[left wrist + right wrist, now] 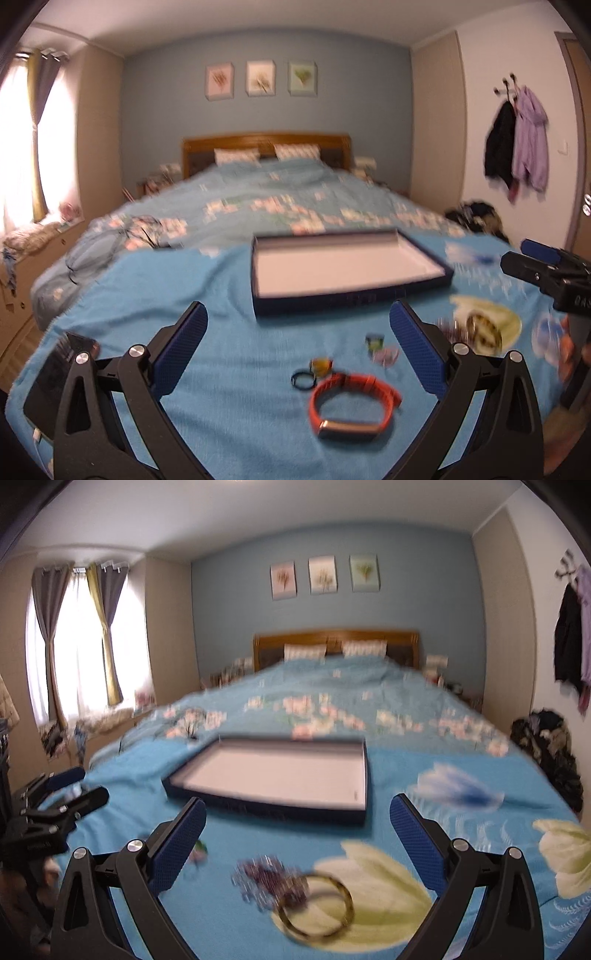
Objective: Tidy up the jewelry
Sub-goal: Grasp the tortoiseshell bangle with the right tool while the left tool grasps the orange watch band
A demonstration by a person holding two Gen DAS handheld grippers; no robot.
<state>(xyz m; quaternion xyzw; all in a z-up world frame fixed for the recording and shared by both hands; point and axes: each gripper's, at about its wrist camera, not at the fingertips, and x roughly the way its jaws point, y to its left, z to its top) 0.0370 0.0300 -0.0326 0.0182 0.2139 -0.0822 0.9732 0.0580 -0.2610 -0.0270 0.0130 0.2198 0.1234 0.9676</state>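
Observation:
An orange smart band (352, 404) lies on the blue blanket, between the fingers of my open left gripper (297, 334), with a small black ring (303, 379) and small blurred trinkets (376, 345) beside it. Farther back sits a shallow dark blue box (349, 271) with a white inside, holding nothing. In the right wrist view the same box (275, 775) lies ahead of my open right gripper (297, 829). Below that gripper lie a golden bangle (316, 906) and a purple beaded piece (267, 882). Both views are blurred.
A dark phone (57, 376) lies at the blanket's left edge. Glasses and a tangled cord (122, 236) rest on the floral duvet beyond. The right gripper (546, 271) shows at the right of the left wrist view, the left gripper (48, 814) at the left of the right wrist view.

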